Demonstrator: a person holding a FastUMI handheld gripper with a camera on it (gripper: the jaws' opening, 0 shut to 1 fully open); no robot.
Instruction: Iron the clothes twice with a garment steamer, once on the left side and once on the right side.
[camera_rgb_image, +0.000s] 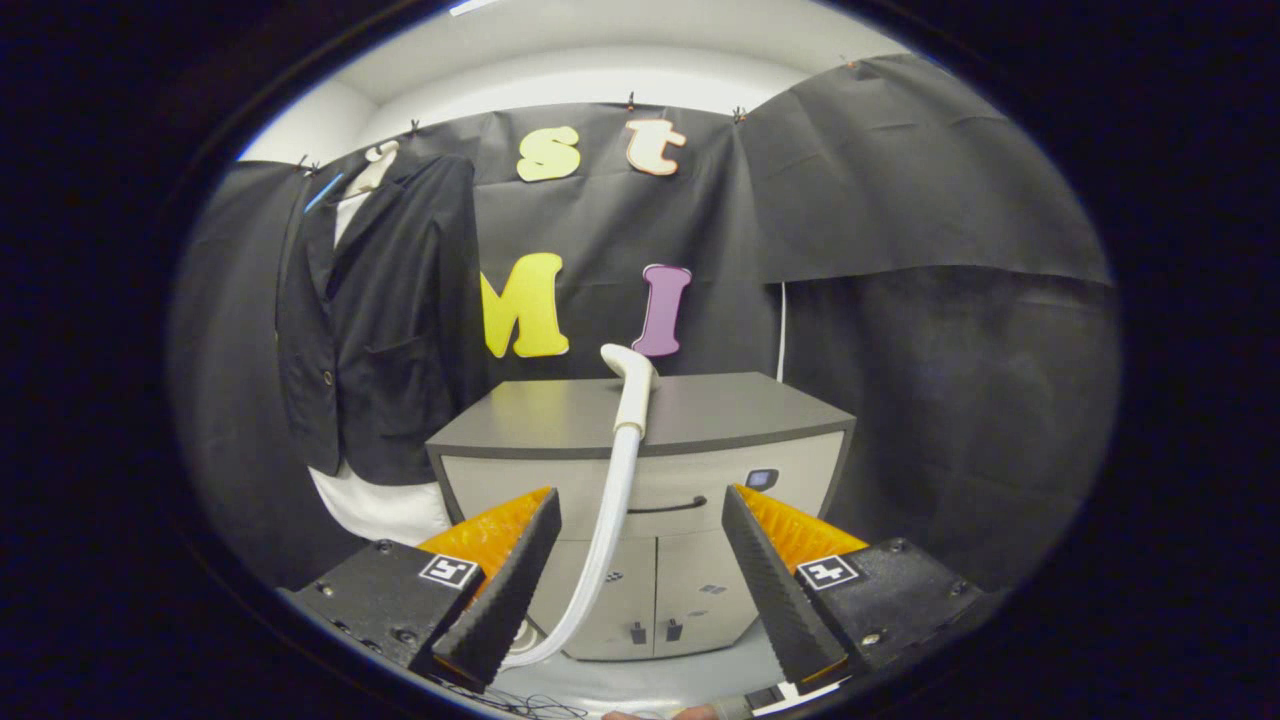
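My gripper (640, 570) spread wide and holding nothing, garment steamer (630, 385) with its hose on the cabinet (700, 405) ahead of my fingers, dark jacket (380, 320) hanging left of the cabinet.

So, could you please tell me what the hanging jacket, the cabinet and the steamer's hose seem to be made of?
Jacket: dark woven suit cloth, matte, with soft folds. Cabinet: probably laminated board, with a smooth grey top and pale fronts. Hose: likely flexible white plastic, bending in a smooth curve. The gripper is open, with the hose between its fingers.
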